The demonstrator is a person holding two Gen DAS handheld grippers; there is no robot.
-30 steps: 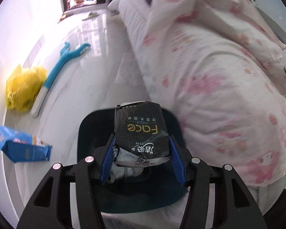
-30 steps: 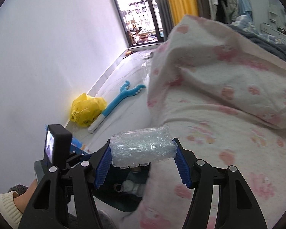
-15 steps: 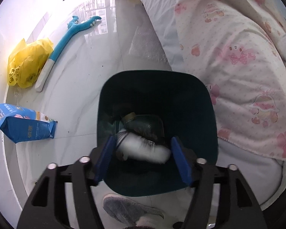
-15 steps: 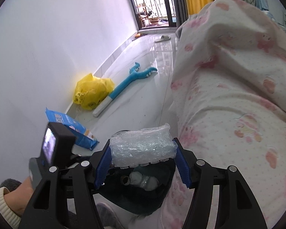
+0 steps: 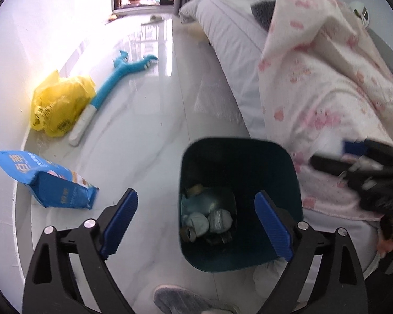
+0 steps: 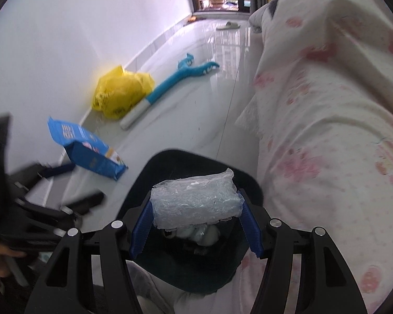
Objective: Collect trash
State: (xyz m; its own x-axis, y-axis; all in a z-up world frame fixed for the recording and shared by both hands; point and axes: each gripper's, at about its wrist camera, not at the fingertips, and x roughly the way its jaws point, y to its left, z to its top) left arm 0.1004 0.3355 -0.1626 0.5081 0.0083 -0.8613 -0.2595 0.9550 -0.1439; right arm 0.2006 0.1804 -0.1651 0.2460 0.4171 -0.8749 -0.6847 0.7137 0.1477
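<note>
The black tissue pack that the left tongs [image 5: 196,219] were gripping a second ago is no longer lying between them: their jaws have just been opening and are now standing wide with nothing in the gap, hanging over the floor [image 5: 149,120] at the near edge of the dark teal bin [image 5: 239,157]. The right tongs [image 6: 196,225] are holding the wad of clear bubble wrap [image 6: 195,202] between their blue pads, and the bin [image 6: 154,172] is now sitting directly beneath it, where earlier the wad was showing mostly against the pink-patterned bed cover [image 6: 327,130]. Inside the bin, crumpled pale trash [image 5: 209,217] is lying in a heap at the bottom; the single pieces are too dark and jumbled to tell apart, and the tissue pack cannot be picked out for certain. The right tool is appearing only as a blurred black shape at the right edge of the left view. On the floor by the wall, a yellow bag [image 5: 60,104], a blue long-handled tool [image 5: 112,83] and a blue packet [image 5: 49,180] are lying well apart from the bin.
</note>
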